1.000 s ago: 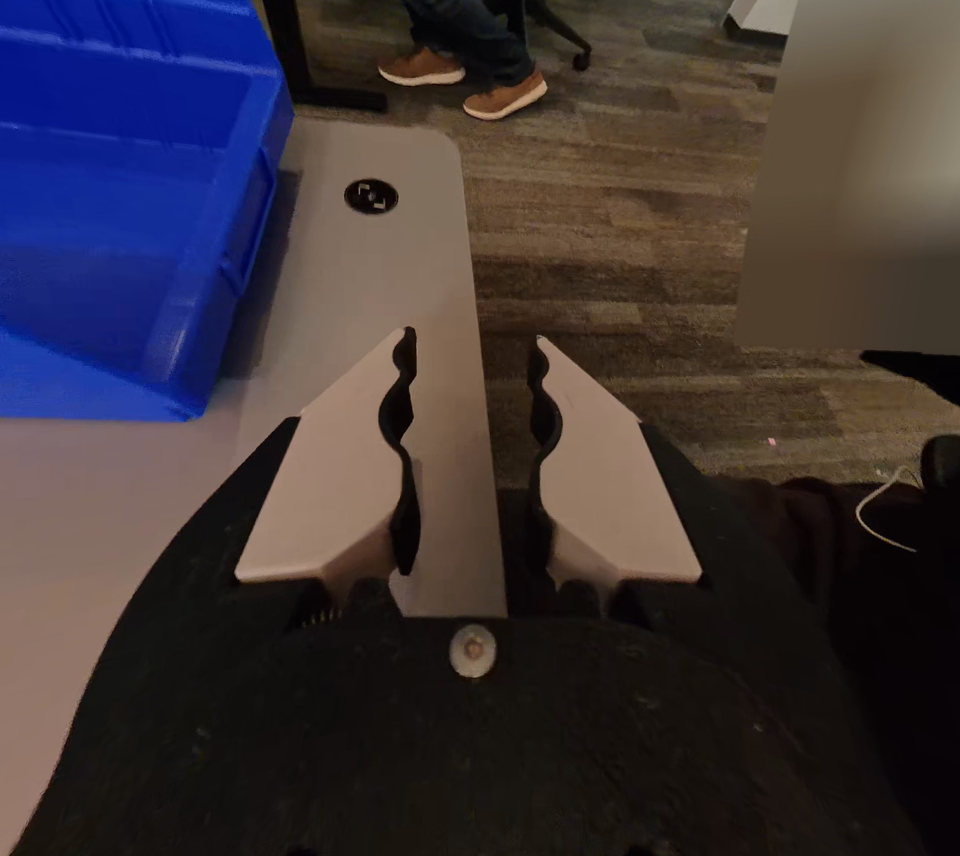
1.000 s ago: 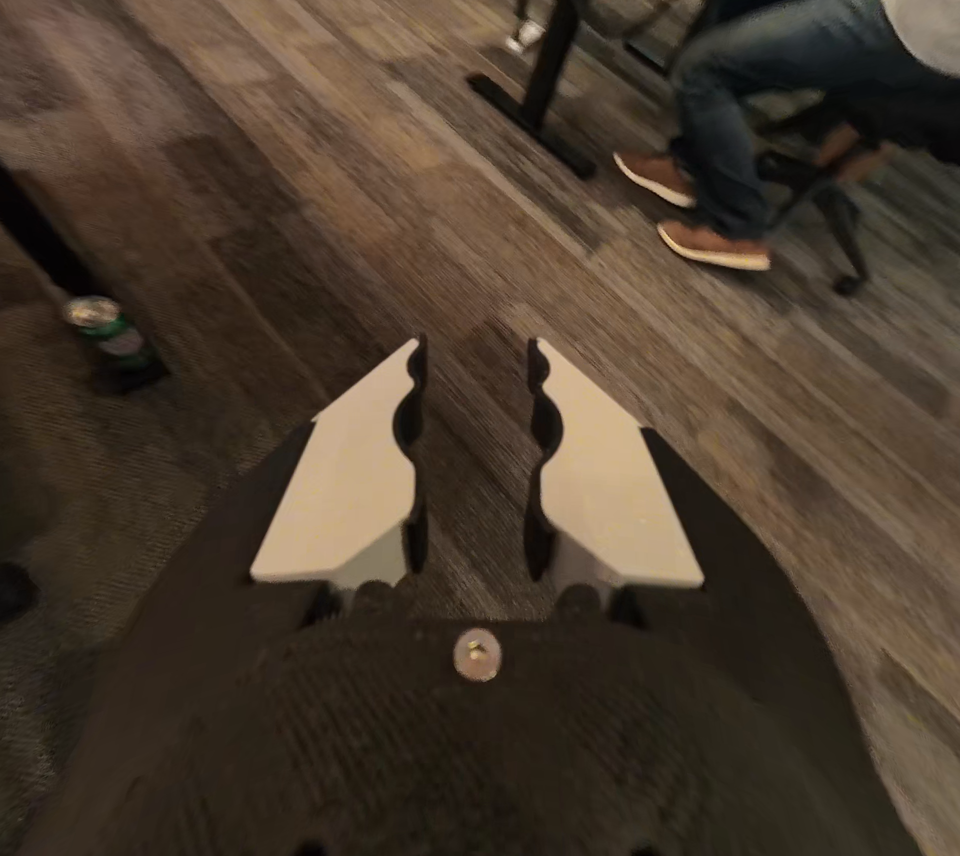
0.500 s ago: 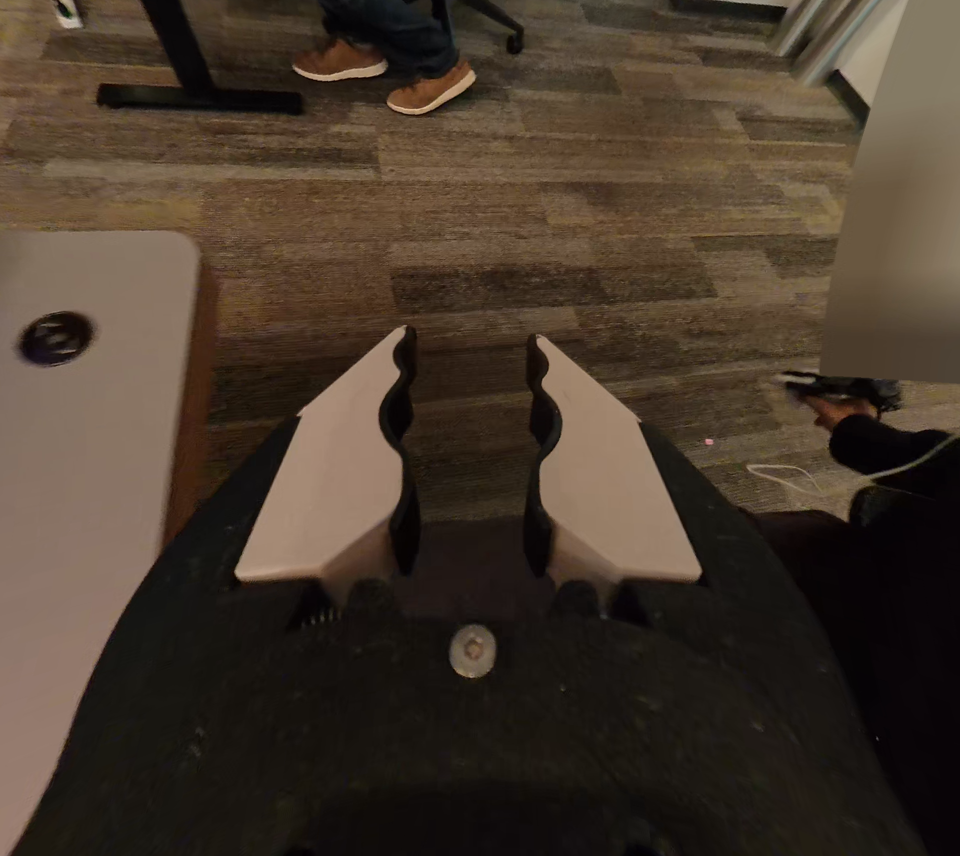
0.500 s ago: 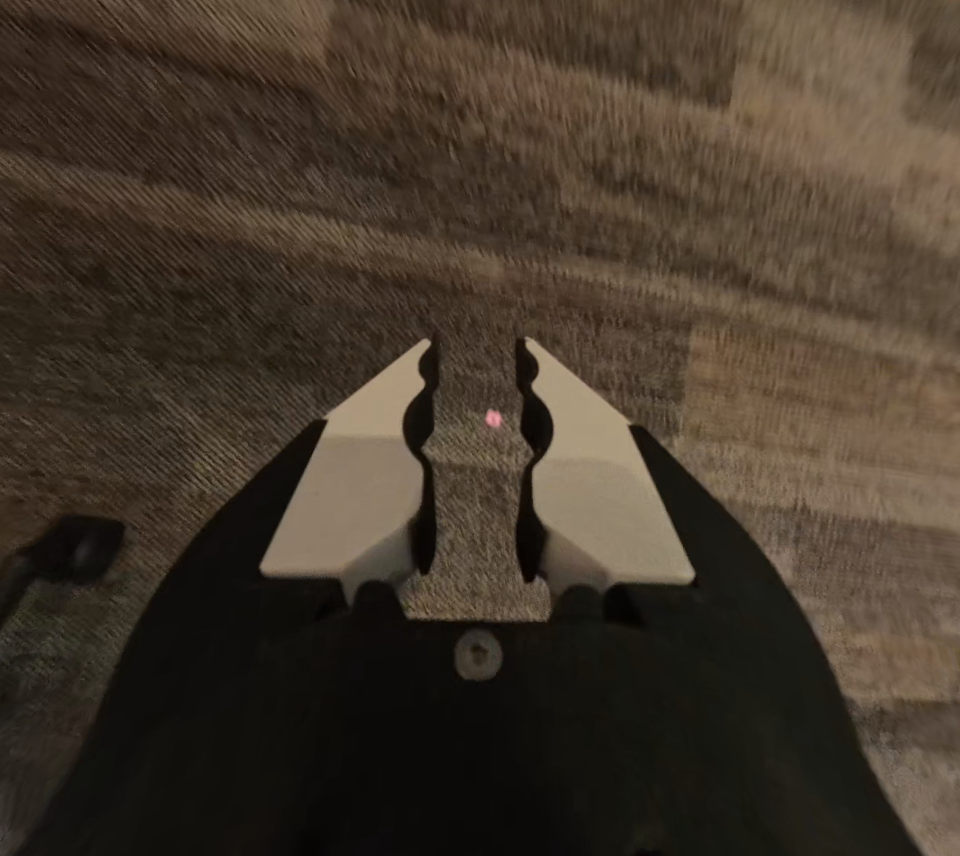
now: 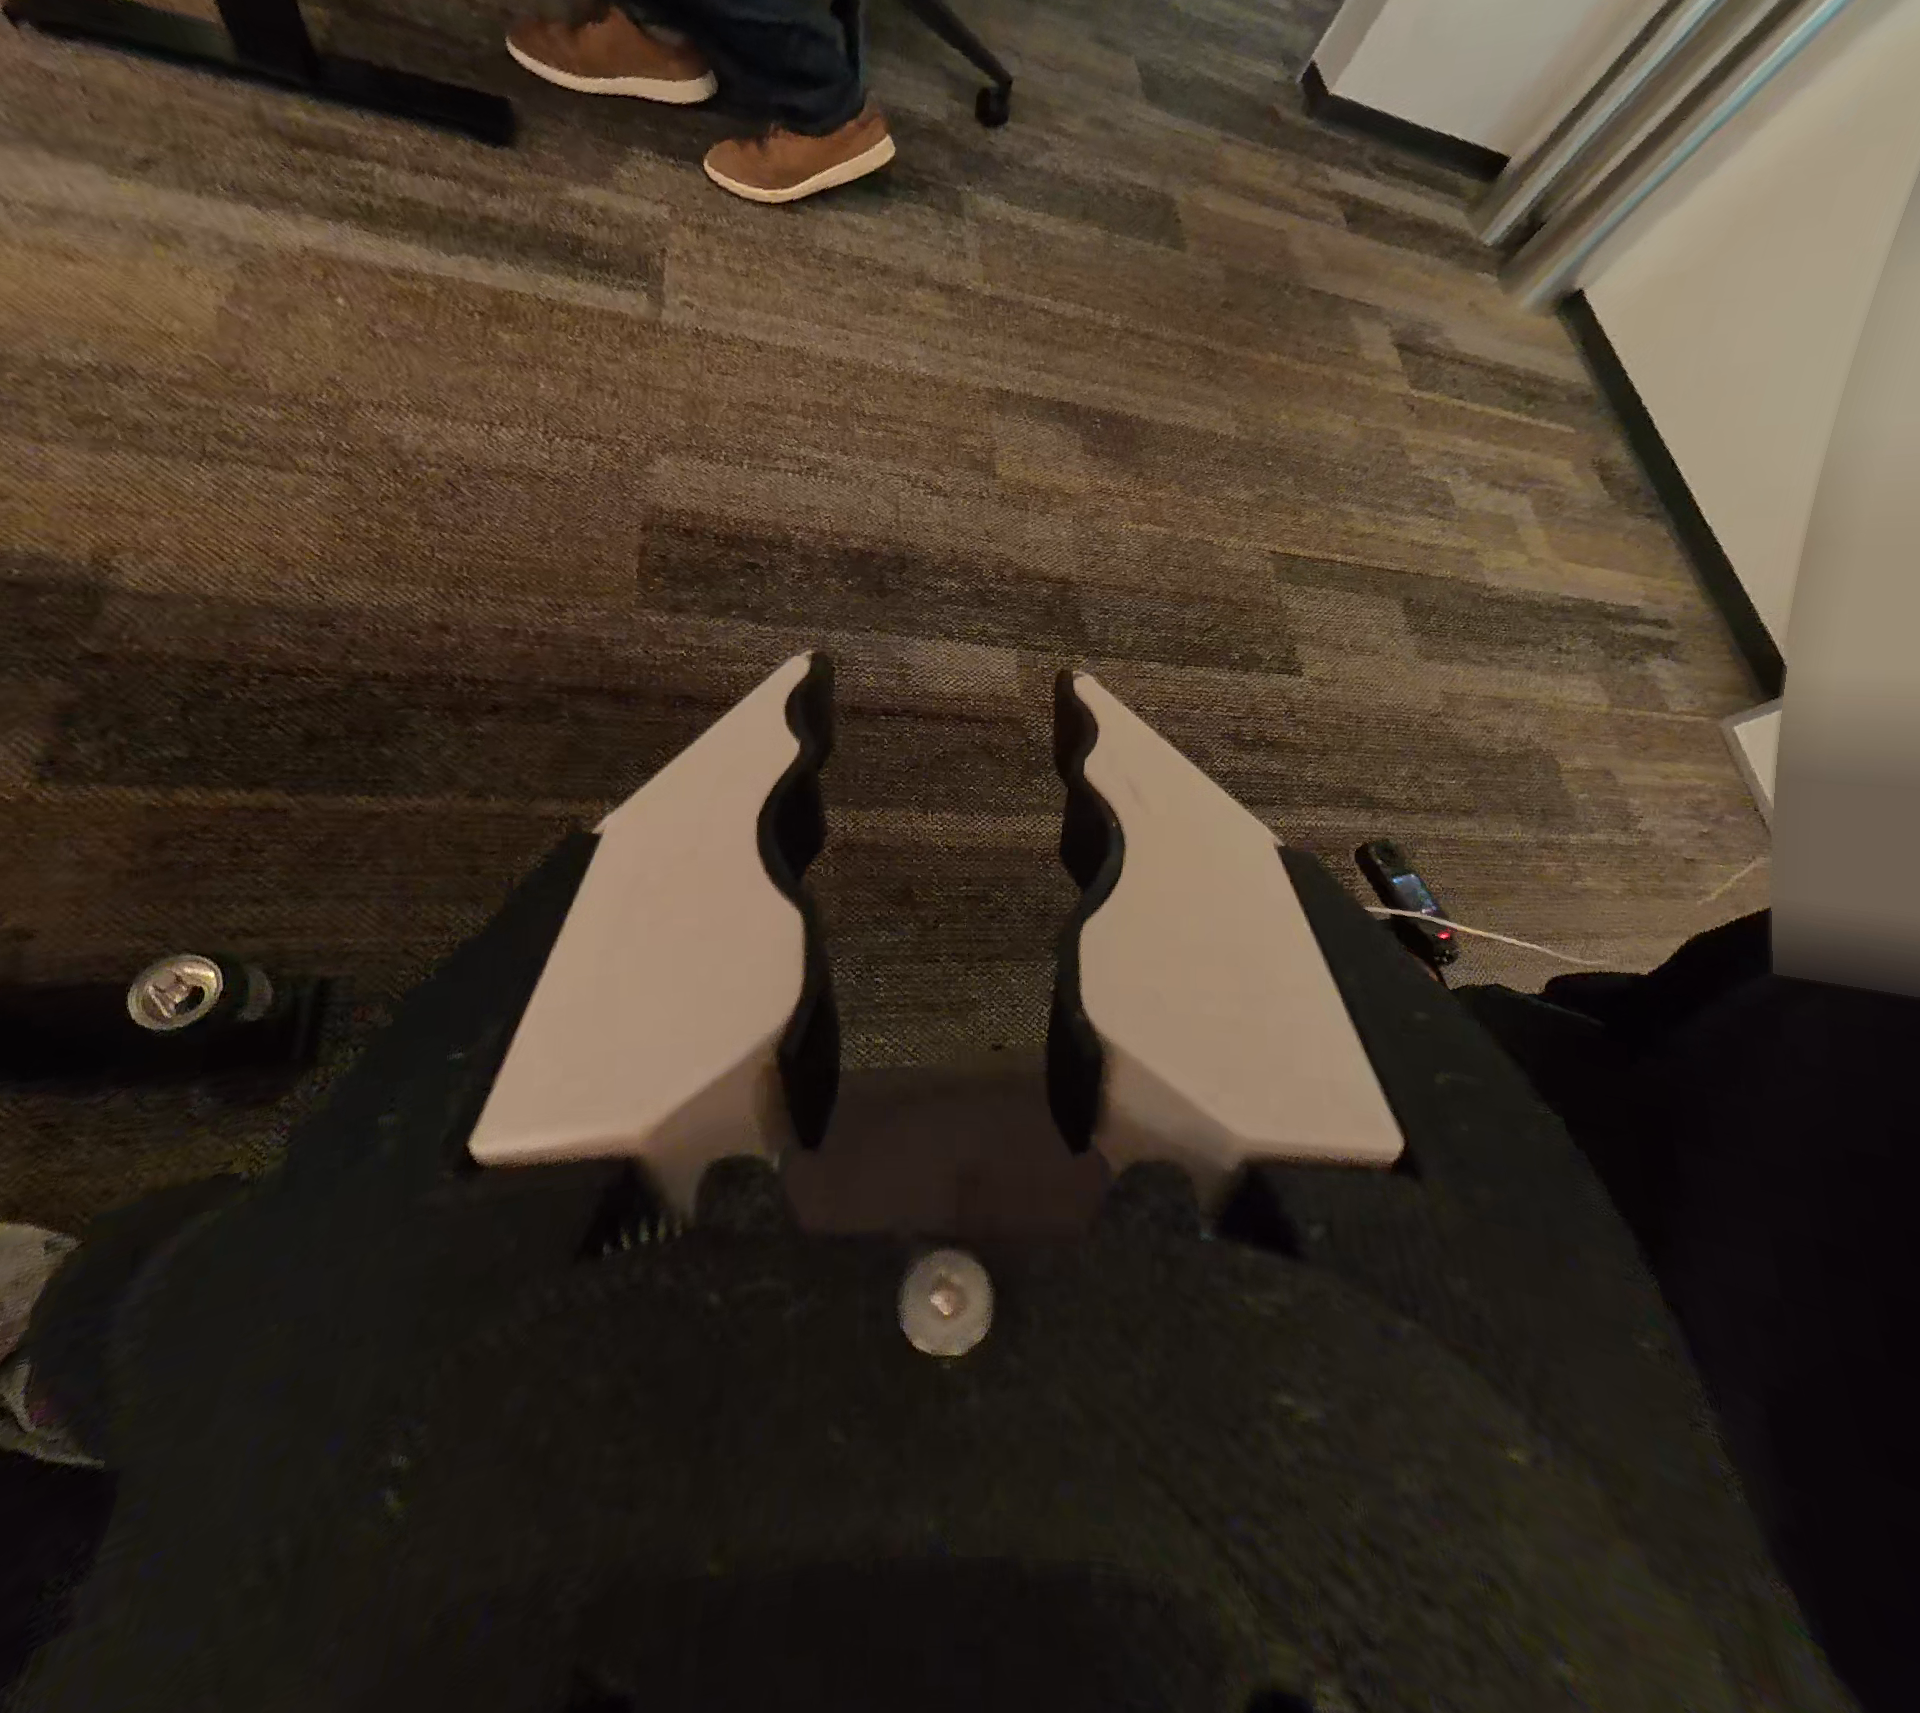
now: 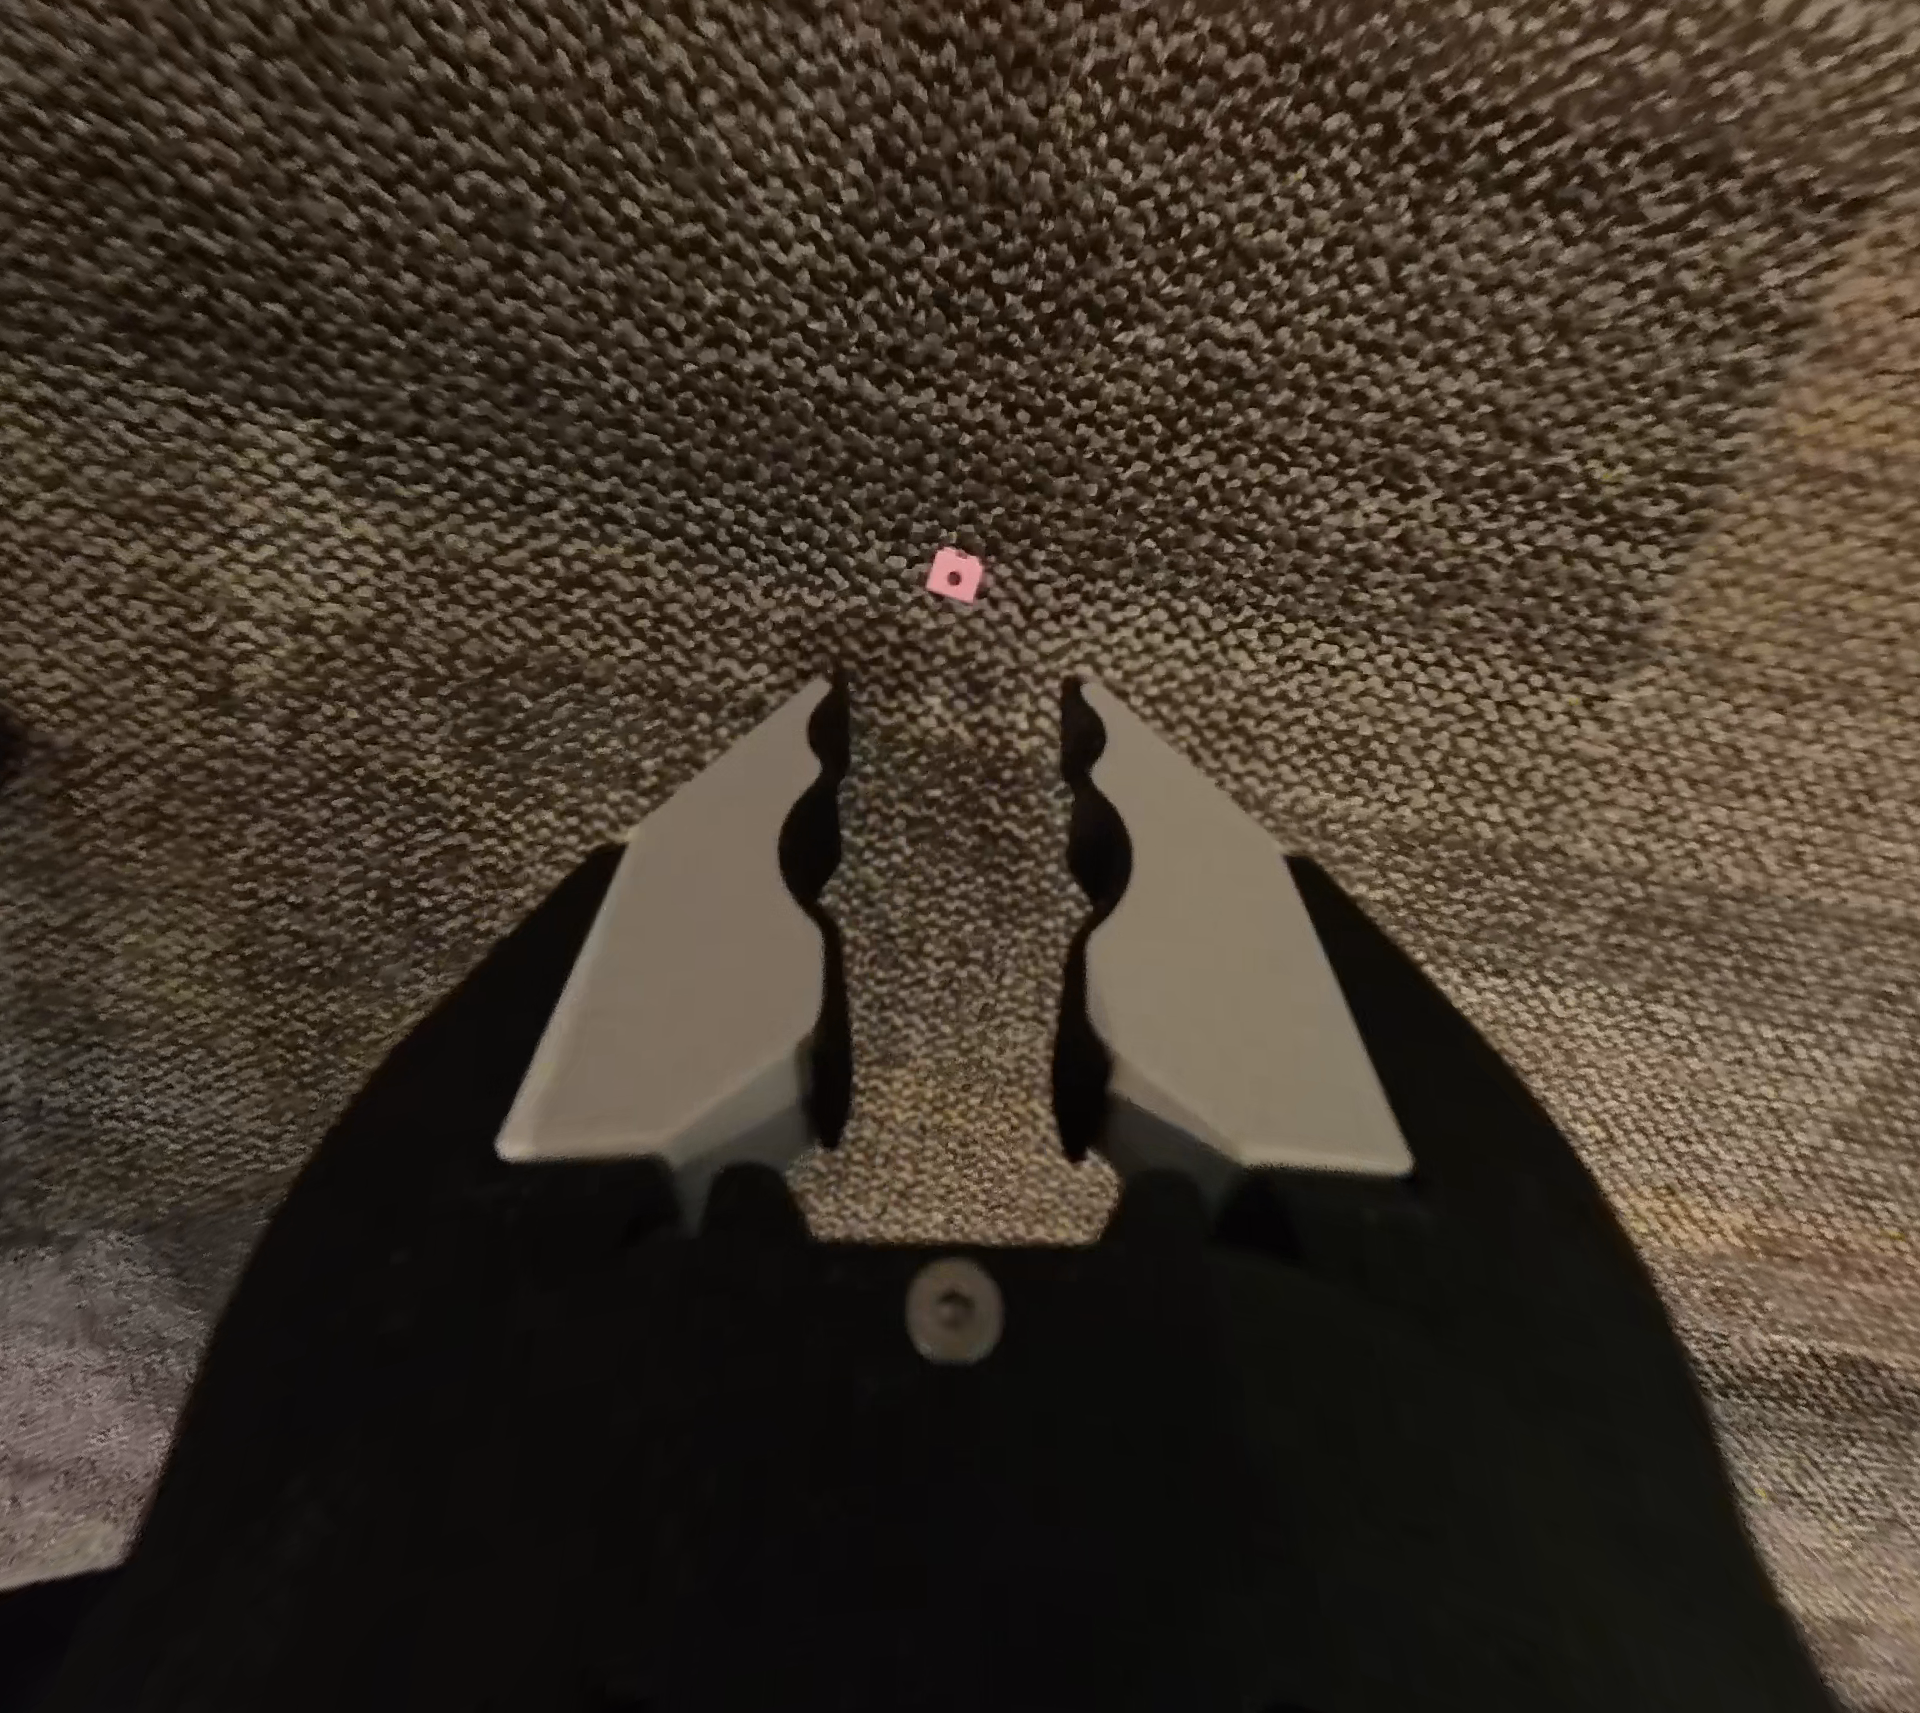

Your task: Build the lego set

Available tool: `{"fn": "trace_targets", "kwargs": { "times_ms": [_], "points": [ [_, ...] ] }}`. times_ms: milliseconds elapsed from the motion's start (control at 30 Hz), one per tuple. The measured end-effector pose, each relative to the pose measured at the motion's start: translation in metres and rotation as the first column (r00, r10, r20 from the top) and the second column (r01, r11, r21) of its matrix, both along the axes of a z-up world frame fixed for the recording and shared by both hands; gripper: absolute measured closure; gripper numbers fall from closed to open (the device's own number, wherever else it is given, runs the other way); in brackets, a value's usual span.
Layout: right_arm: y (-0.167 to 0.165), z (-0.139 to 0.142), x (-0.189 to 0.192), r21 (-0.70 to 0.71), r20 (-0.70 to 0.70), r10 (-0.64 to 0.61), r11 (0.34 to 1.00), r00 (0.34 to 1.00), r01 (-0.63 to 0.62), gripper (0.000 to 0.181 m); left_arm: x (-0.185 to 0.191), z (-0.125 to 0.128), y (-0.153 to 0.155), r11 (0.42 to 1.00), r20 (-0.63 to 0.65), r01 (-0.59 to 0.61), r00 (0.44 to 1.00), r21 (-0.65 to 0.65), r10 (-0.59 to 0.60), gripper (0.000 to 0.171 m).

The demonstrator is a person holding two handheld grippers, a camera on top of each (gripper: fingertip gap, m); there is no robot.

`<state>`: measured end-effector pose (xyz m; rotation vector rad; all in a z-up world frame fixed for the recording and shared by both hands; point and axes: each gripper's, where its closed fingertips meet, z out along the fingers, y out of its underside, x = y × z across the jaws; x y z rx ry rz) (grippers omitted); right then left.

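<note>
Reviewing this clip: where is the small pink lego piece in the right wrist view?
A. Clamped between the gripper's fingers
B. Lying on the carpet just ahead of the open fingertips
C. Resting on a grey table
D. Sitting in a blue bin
B: the pink lego piece lies alone on the carpet, a little beyond the right gripper, whose fingers are apart with only carpet between them.

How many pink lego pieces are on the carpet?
1. The pink lego piece lies on the carpet just ahead of the open right tool. Others may lie outside the views.
</note>
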<state>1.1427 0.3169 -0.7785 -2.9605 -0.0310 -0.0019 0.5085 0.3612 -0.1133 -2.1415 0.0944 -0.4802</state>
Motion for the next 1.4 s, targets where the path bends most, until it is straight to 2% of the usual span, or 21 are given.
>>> {"fn": "trace_targets", "kwargs": {
  "times_ms": [233, 367, 567, 667, 733, 800, 867, 933, 1000, 1067, 1200, 1267, 1333, 1400],
  "points": [
    [-0.016, -0.068, -0.009, -0.131, -0.068, -0.111, 0.986, 0.992, 0.101, 0.129, 0.016, 0.018, 0.006, 0.998, 0.054, -0.054, 0.997, -0.035, 0.056, 0.13],
    [-0.021, -0.091, -0.01, -0.131, -0.055, -0.099, 0.987, 0.994, 0.091, 0.135, 0.025, 0.027, 0.01, 0.997, 0.022, -0.067, 0.997, -0.038, 0.068, 0.13],
    [-0.015, -0.107, -0.009, -0.113, -0.082, -0.146, 0.984, 0.986, 0.137, 0.139, 0.043, 0.013, 0.004, 0.996, -0.102, -0.044, 0.994, -0.081, 0.035, 0.13],
    [-0.011, -0.115, -0.001, -0.13, -0.067, -0.179, 0.977, 0.982, 0.169, 0.138, 0.047, 0.006, 0.006, 0.994, -0.115, -0.04, 0.993, -0.1, 0.028, 0.129],
    [-0.01, -0.122, 0.001, -0.167, -0.078, -0.216, 0.965, 0.973, 0.201, 0.147, 0.05, 0.001, 0.006, 0.993, -0.105, -0.032, 0.994, -0.111, 0.02, 0.13],
    [-0.012, -0.126, -0.002, -0.226, -0.094, -0.232, 0.952, 0.968, 0.206, 0.165, 0.05, -0.006, 0.003, 0.989, -0.111, -0.021, 0.994, -0.145, 0.005, 0.129],
    [-0.013, -0.124, -0.007, -0.253, -0.119, -0.221, 0.949, 0.968, 0.186, 0.166, 0.048, -0.008, 0.0, 0.988, -0.125, -0.016, 0.992, -0.153, -0.003, 0.128],
    [-0.007, -0.116, -0.017, -0.223, -0.164, -0.214, 0.959, 0.963, 0.175, 0.167, 0.043, -0.006, -0.004, 0.99, -0.127, -0.015, 0.992, -0.141, -0.003, 0.129],
    [0.01, -0.098, -0.031, -0.117, -0.234, -0.206, 0.976, 0.95, 0.183, 0.167, 0.037, -0.005, -0.011, 0.992, -0.112, -0.019, 0.994, -0.128, 0.004, 0.128],
    [0.038, -0.061, -0.063, 0.058, -0.378, -0.136, 0.984, 0.916, 0.169, 0.167, 0.029, -0.005, -0.022, 0.994, -0.09, -0.027, 0.996, -0.104, 0.018, 0.129],
    [0.076, 0.054, -0.162, 0.354, -0.527, 0.207, 0.935, 0.824, -0.009, 0.167, 0.012, -0.014, -0.06, 0.998, -0.04, -0.055, 0.998, -0.038, 0.054, 0.128],
    [0.092, 0.134, -0.228, 0.482, -0.569, 0.389, 0.872, 0.725, -0.089, 0.167, -0.003, -0.025, -0.084, 0.996, -0.016, -0.091, 0.996, -0.011, 0.091, 0.129],
    [0.11, 0.223, -0.295, 0.618, -0.541, 0.578, 0.766, 0.611, -0.177, 0.166, -0.025, -0.031, -0.108, 0.989, 0.035, -0.147, 0.989, 0.014, 0.146, 0.128],
    [0.133, 0.303, -0.354, 0.735, -0.365, 0.741, 0.601, 0.564, -0.314, 0.167, -0.056, -0.029, -0.132, 0.972, 0.088, -0.229, 0.971, 0.051, 0.224, 0.128]
  ]
}}
